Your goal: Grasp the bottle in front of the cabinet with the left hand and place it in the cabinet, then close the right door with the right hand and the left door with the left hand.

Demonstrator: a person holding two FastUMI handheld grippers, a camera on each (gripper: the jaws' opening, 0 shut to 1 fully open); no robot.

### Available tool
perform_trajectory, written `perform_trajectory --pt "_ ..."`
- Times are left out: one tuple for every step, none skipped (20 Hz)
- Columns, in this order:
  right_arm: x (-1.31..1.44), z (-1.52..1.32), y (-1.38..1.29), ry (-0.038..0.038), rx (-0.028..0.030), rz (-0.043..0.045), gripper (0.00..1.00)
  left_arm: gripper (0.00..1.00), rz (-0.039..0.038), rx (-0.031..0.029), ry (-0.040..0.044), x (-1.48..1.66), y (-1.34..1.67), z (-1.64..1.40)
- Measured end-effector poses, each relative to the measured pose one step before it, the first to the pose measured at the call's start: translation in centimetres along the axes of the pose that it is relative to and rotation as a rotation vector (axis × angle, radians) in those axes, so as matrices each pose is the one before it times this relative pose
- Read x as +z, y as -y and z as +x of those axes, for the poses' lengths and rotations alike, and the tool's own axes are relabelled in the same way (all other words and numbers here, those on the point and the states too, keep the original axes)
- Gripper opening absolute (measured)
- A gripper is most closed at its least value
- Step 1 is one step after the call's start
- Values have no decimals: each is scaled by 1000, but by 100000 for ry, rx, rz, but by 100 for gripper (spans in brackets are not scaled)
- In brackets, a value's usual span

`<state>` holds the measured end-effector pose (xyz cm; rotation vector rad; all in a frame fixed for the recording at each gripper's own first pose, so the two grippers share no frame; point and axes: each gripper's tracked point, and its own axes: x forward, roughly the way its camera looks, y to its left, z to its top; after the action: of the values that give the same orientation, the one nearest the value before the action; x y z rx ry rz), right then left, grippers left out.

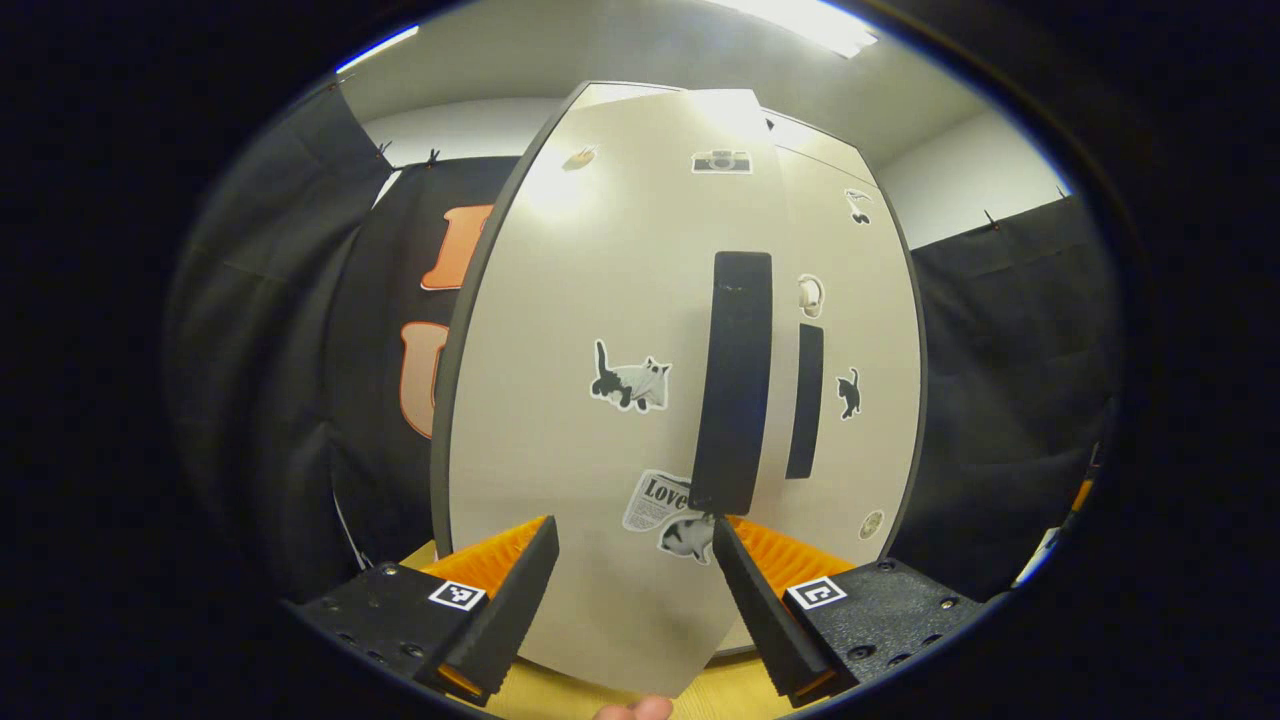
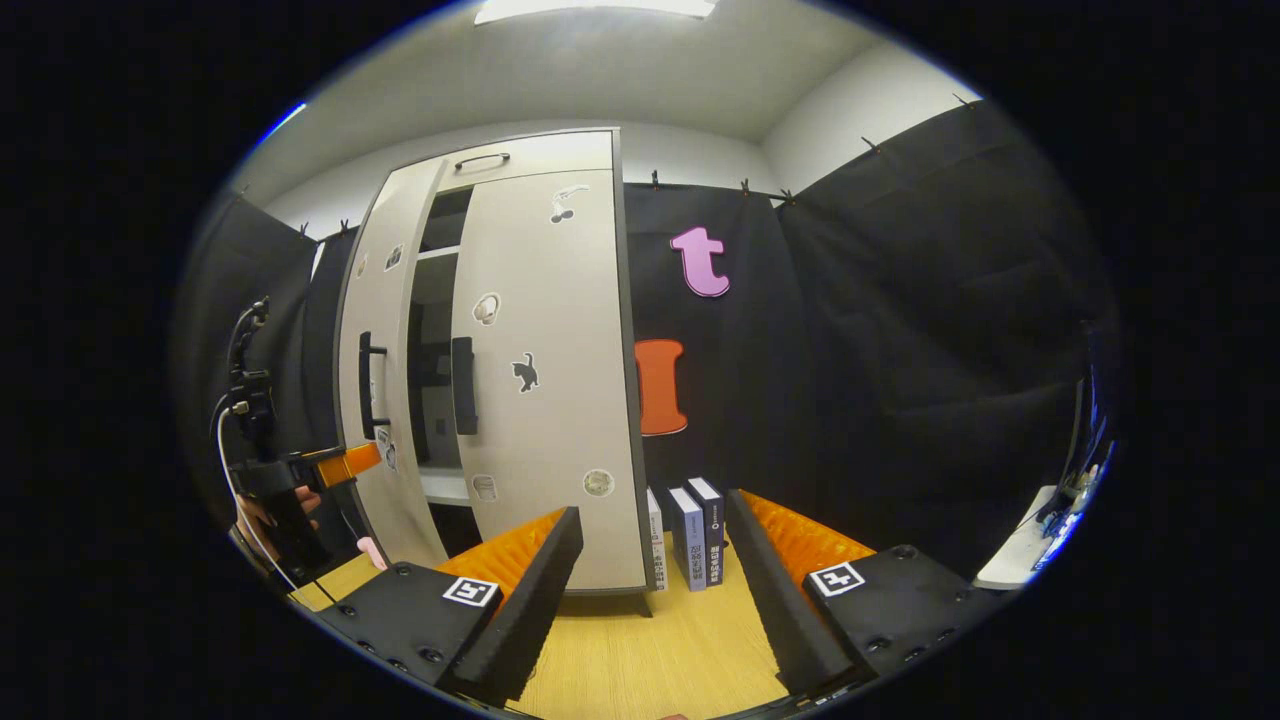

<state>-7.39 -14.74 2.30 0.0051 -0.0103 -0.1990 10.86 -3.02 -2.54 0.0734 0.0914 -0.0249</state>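
The pale cabinet's left door [image 1: 580, 350], covered in stickers and bearing a long dark handle [image 1: 735, 380], stands close in front of my left gripper [image 1: 634, 530]. That gripper is open, with nothing between its fingers. Behind the left door's edge the right door [image 1: 850, 300] lies shut. In the right gripper view the left door [image 2: 385, 350] is ajar, and a dark gap with shelves [image 2: 435, 330] shows beside the shut right door [image 2: 545, 380]. The left gripper [image 2: 340, 465], held by a hand [image 2: 275, 520], is at the left door's outer face. My right gripper [image 2: 653, 510] is open, back from the cabinet.
Three upright books [image 2: 690, 530] stand on the wooden table [image 2: 650, 650] just right of the cabinet. Black cloth walls close in the booth on all sides. A white object [image 2: 1020, 555] lies at the far right.
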Motion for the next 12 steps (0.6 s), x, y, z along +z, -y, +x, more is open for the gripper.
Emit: perform_trajectory --pt "-68 88 32 116 -495 439 97 94 -801 -278 -1053 -303 137 186" --pt "-165 -52 9 -269 -499 348 97 94 -1500 -825 -226 62 321 396" --pt "-147 79 80 -215 -815 77 97 94 -1443 -1348 -615 -201 383 341" --pt "-67 -43 238 111 -1143 87 97 94 -922 -1092 -205 -45 349 552" --pt "-36 5 204 53 -1244 190 97 94 -42 -466 -215 -168 175 562" --pt "-19 -56 177 -61 -1113 298 97 95 621 -399 -69 -126 141 457" --pt "-14 -5 133 202 -1014 301 97 95 1107 -498 -252 -101 104 705" --pt "7 -45 265 353 -1314 198 97 94 627 -77 659 10 50 143" --pt "-2 100 211 313 -1324 16 97 95 479 -369 -277 -117 118 335" --pt "75 -92 230 201 -1315 45 97 94 549 -377 257 -11 122 141" --pt "-7 49 125 68 -1131 42 97 94 317 -231 234 -52 79 264" --pt "-2 -66 98 14 -729 -201 97 94 484 1299 246 -27 -158 110"
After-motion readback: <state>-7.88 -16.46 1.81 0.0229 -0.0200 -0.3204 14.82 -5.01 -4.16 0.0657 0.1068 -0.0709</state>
